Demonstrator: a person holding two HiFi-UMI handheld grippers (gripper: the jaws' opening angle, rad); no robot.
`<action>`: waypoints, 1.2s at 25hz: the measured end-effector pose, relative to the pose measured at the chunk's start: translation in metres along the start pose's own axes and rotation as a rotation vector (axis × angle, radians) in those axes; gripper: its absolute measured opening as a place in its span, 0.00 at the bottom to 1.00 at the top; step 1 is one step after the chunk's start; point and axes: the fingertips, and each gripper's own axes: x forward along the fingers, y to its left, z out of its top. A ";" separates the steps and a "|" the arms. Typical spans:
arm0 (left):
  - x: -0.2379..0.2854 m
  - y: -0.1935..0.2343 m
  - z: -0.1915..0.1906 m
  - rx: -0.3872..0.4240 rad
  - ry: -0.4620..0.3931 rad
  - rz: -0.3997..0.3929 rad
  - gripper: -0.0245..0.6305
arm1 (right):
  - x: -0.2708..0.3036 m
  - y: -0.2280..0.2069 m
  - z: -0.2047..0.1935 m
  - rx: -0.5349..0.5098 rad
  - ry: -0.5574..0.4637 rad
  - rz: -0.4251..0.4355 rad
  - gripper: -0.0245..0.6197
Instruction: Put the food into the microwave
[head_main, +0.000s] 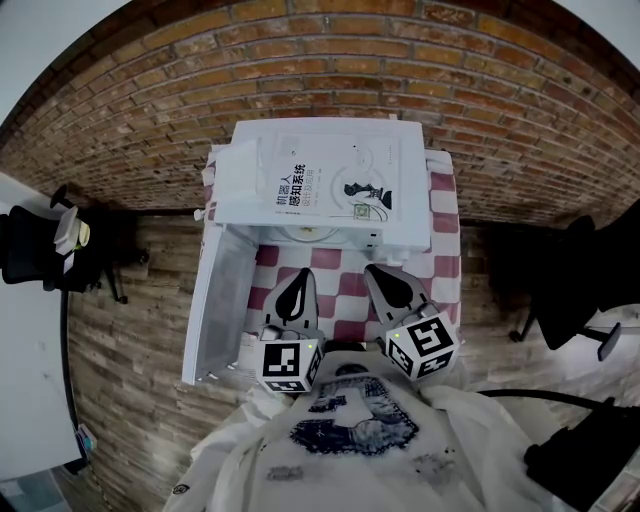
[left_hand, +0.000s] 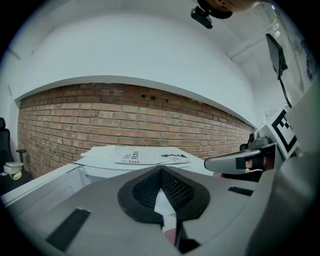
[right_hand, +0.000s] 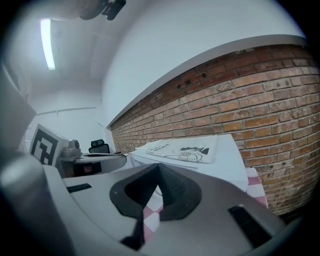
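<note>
Left claw (head_main: 300, 275): jaws together, tips meeting. In the left gripper view (left_hand: 160, 170) the two black pads close to a point with nothing clamped between them. Only white and reddish cloth shows through the slit lower down.

Right claw (head_main: 375, 272): jaws likewise together and holding nothing. In the right gripper view (right_hand: 159, 166) the pads meet at the tip, and pink-and-white checks show through the gap beneath.

The two claws are side by side, just apart, above the checked cloth (head_main: 440, 215) on the counter. Both point forward, and neither touches anything that I can see.

Microwave (head_main: 238, 180): white, directly ahead of both claws, backed against the brick wall (head_main: 300, 60). Its door (head_main: 222, 300) is swung fully open and runs alongside the left claw on that claw's outer side, reaching back towards the person. The cavity mouth faces the claw tips.

Plate (head_main: 305, 233): a pale round rim shows just inside the cavity, ahead of the left claw's tip and under the microwave's top edge. I cannot tell what lies on it, as the top hides most of it. No food can be made out on the counter near either claw.

Booklet (head_main: 335, 180): flat on the microwave's top, ahead of and above the claws, white cover with dark print. It also appears in the left gripper view (left_hand: 150, 157) and the right gripper view (right_hand: 182, 148).
</note>
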 end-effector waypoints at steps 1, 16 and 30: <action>0.000 0.000 0.000 0.001 0.001 0.000 0.05 | 0.000 0.000 0.000 -0.001 0.000 -0.001 0.05; 0.004 -0.003 -0.001 -0.010 0.010 -0.012 0.05 | 0.001 -0.001 0.000 0.006 0.002 0.003 0.05; 0.004 -0.006 -0.004 -0.015 0.019 -0.023 0.05 | 0.003 0.002 -0.001 0.005 0.008 0.013 0.05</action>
